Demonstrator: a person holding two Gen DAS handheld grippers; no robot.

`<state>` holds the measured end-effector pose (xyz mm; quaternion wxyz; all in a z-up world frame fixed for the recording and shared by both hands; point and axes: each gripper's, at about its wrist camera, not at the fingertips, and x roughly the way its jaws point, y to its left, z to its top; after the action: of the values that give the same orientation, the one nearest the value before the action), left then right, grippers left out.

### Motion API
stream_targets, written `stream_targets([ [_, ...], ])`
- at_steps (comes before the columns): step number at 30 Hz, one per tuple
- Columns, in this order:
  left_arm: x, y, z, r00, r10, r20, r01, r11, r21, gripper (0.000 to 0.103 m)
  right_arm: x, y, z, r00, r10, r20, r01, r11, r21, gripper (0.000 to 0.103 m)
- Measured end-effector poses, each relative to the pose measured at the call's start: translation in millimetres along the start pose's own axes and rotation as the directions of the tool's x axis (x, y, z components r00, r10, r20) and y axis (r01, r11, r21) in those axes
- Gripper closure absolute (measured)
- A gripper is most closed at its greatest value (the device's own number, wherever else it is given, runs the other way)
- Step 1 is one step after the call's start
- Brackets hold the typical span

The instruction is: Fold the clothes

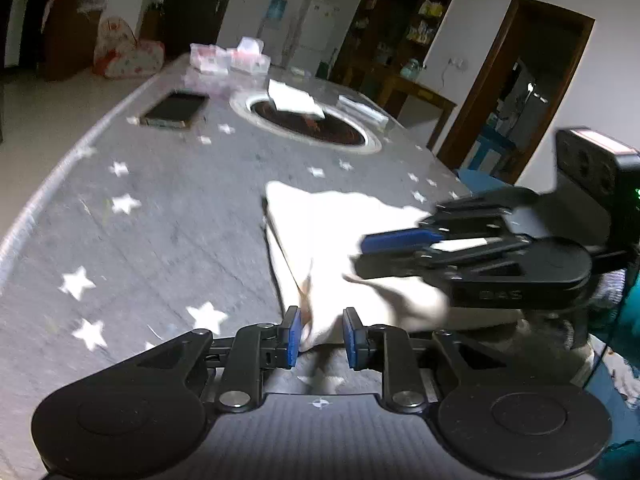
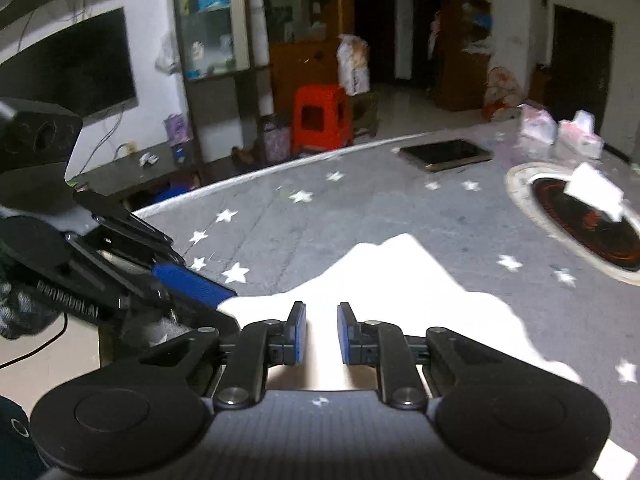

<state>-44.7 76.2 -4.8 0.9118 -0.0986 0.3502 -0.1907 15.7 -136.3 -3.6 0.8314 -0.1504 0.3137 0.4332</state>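
A white cloth (image 1: 320, 232) lies partly lifted on the grey star-printed table (image 1: 160, 220). Its far corner rests on the table, and the near edge rises toward both grippers. My left gripper (image 1: 322, 338) has its blue pads close together, with a bunched fold of the cloth pinched between them. My right gripper (image 1: 368, 256) comes in from the right, and the cloth droops below its fingers. In the right wrist view the right gripper (image 2: 322, 334) holds the near edge of the cloth (image 2: 392, 280). The left gripper (image 2: 216, 296) touches the cloth's left edge. Both views are motion-blurred.
A round inset burner (image 1: 308, 124) sits beyond the cloth, with a white folded piece (image 1: 294, 100) lying across it. A dark flat tablet (image 1: 176, 110) and tissue packs (image 1: 228, 58) lie at the far side. The table's curved edge (image 2: 240, 176) runs on the left, with a red stool (image 2: 320, 120) beyond it.
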Motion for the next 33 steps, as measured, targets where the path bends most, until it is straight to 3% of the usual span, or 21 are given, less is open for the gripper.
stream_targets([
  [2,-7,-2,6,1.000,0.009,0.026,-0.009,1.000,0.015,0.078,-15,-3,-5,1.000,-0.016,0.017,0.016,1.000,0.026,0.074],
  [7,-11,-12,21,0.997,0.006,0.083,-0.010,0.999,0.043,0.075,-51,-13,-26,0.995,-0.089,0.034,0.086,0.992,0.096,0.066],
  [11,3,-26,31,0.994,-0.042,0.106,0.036,0.998,0.054,0.069,-67,-24,-47,0.985,-0.165,0.044,0.155,0.972,0.178,0.055],
  [15,32,-39,33,0.995,-0.072,0.071,0.068,0.996,0.055,0.069,-75,-32,-68,0.977,-0.209,0.047,0.191,0.949,0.252,0.051],
  [20,62,-40,25,1.000,-0.013,0.006,0.012,0.998,0.068,0.067,-82,-42,-94,0.972,-0.231,0.049,0.202,0.920,0.336,0.046],
  [24,65,-34,22,1.000,-0.017,0.012,0.016,0.999,0.050,0.067,-85,-49,-107,0.974,-0.215,0.077,0.170,0.906,0.388,0.045],
  [33,68,-44,48,1.000,-0.012,0.025,0.010,0.996,0.088,0.066,-87,-68,-80,0.969,-0.224,0.103,0.168,0.906,0.387,0.037],
])
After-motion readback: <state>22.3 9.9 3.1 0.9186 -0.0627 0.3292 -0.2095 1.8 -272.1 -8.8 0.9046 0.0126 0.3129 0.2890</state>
